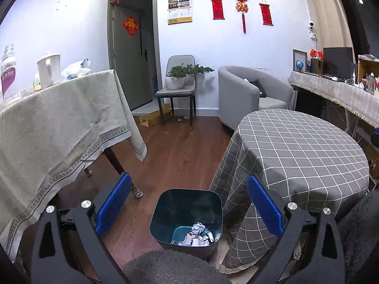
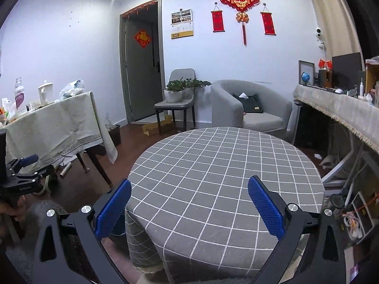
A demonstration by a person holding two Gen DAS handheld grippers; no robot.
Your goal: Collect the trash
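Note:
A dark green trash bin [image 1: 187,215] stands on the wooden floor beside the round table [image 1: 303,151], with crumpled paper and wrappers [image 1: 196,234] at its bottom. My left gripper [image 1: 188,182] hangs open above the bin, blue pads wide apart, nothing between them. In the right wrist view my right gripper [image 2: 189,187] is open and empty over the round table [image 2: 227,165], whose grey checked cloth is bare. The left gripper [image 2: 26,168] also shows at the far left edge there, held by a hand.
A rectangular table [image 1: 59,123] with a beige cloth stands left, carrying a white kettle [image 1: 48,69], a bottle and bags. A chair with potted plants [image 1: 176,78] and a grey armchair [image 1: 248,92] stand at the back wall. A cluttered bench [image 2: 343,108] runs along the right. A grey fuzzy surface [image 1: 165,267] lies below.

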